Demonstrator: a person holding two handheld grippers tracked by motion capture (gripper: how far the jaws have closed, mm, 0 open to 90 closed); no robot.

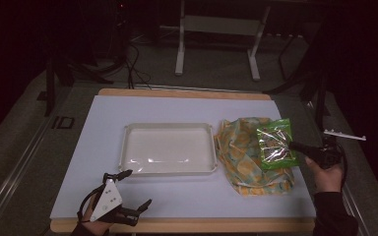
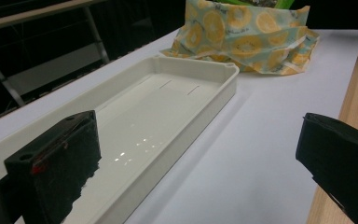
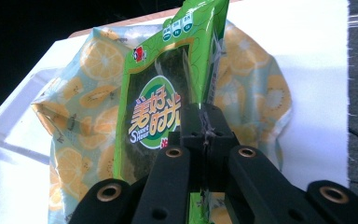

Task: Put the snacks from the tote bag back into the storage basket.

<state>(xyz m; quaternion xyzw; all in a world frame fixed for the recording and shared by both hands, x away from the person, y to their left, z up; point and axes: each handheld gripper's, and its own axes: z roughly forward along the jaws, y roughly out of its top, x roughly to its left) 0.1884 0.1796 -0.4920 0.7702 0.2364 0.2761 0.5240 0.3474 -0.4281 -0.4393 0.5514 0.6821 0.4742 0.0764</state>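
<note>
Your right claw [image 1: 295, 146] is clamped tight on the edge of the green snack packet [image 1: 274, 144], which sticks out from the jaw tips toward the middle of the desk [image 1: 177, 196] and hangs above the lemon-print cloth bag [image 1: 241, 162] at the desk's right side; in the right gripper view the packet [image 3: 168, 93] rises straight up from between the closed jaws, with the bag [image 3: 88, 93] spread behind it. Your left claw [image 1: 130, 189] sits near the front left edge of the desk with its jaws wide apart and nothing between them, just in front of the white tray [image 1: 167, 169], well apart from the packet.
</note>
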